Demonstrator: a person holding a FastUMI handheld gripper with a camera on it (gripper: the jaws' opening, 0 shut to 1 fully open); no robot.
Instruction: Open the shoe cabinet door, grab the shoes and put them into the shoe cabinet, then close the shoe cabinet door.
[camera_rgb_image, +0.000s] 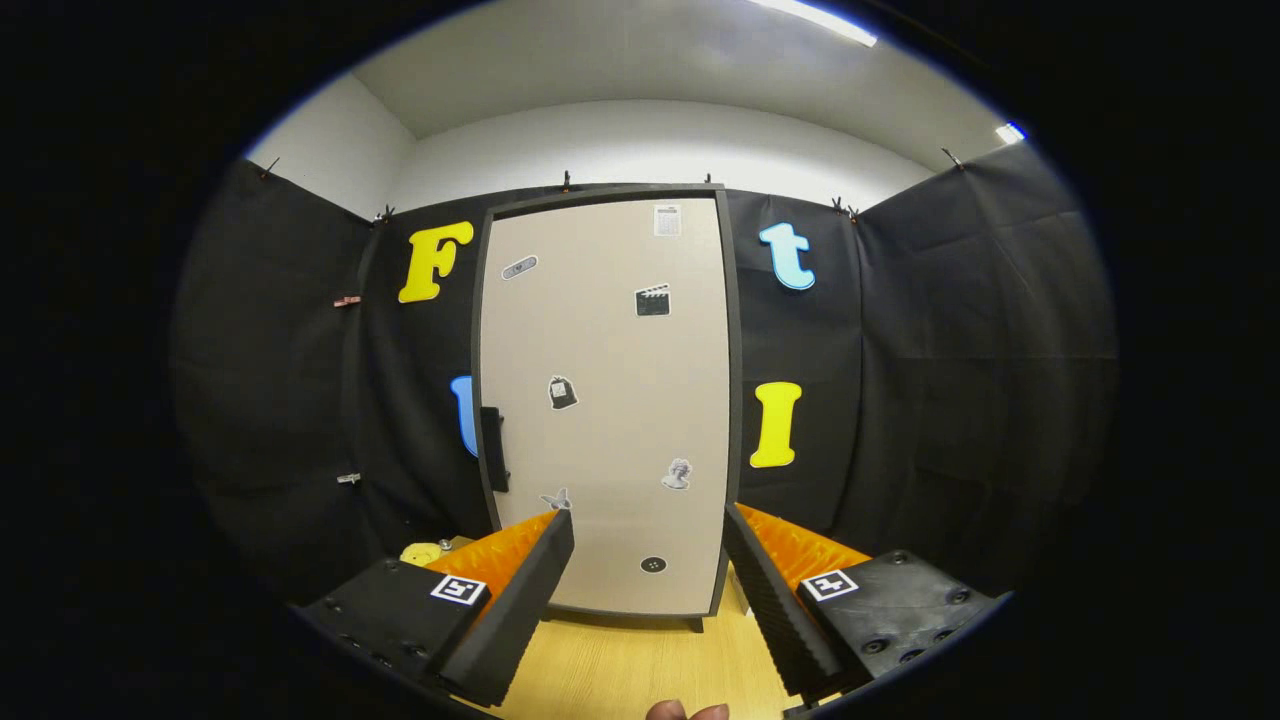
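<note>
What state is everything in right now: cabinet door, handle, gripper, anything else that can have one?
shoe cabinet door: shut, flush in its dark frame, stickers on its face.
door handle: on the door's left edge, untouched.
gripper: open, fingers spread wide, holding nothing, the door beyond them.
yellow object: lying on the wooden floor left of the cabinet; too small to identify.
ceiling light: on.

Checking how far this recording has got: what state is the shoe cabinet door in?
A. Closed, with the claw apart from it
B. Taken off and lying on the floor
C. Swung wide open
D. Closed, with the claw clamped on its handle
A: the door sits flush in its dark frame, its handle untouched, and the claw is open, fingers spread short of it.
</note>
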